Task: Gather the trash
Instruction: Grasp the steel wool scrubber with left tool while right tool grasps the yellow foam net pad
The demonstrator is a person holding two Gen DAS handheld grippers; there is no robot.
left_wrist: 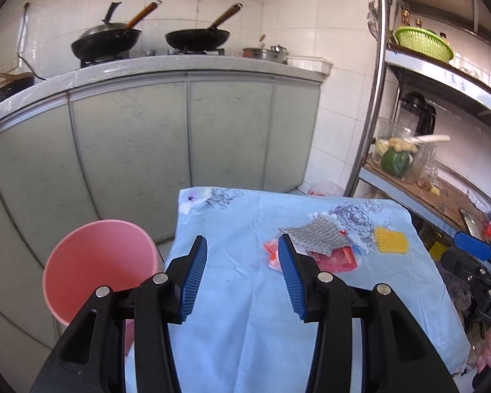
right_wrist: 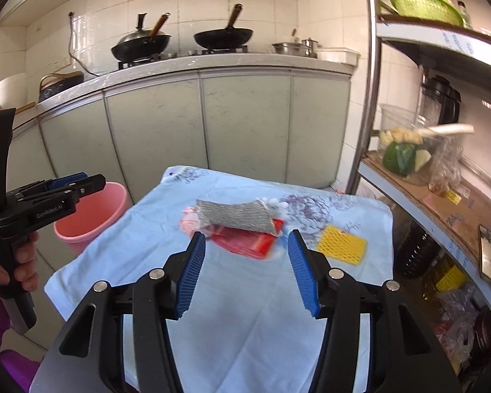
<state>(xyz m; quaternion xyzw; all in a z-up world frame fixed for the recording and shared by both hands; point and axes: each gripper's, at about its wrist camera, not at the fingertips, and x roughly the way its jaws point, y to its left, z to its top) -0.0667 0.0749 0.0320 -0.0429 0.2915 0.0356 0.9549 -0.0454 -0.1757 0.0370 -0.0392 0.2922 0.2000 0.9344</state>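
Two grippers are held with jaws apart, empty. Foil (right_wrist: 237, 214) lies just above the right gripper (right_wrist: 245, 249) mid-frame, long axis left-right; the left gripper (left_wrist: 243, 255) is offset leftward.

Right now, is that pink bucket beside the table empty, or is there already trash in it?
Empty as far as can be seen: the pink bucket stands upright and the left view shows only bare pink inside. Its very bottom is hidden.

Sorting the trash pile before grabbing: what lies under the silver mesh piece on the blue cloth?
Under the silver mesh piece lies a red wrapper, sticking out below it, with a pink scrap at its left end. Anything else beneath is covered.
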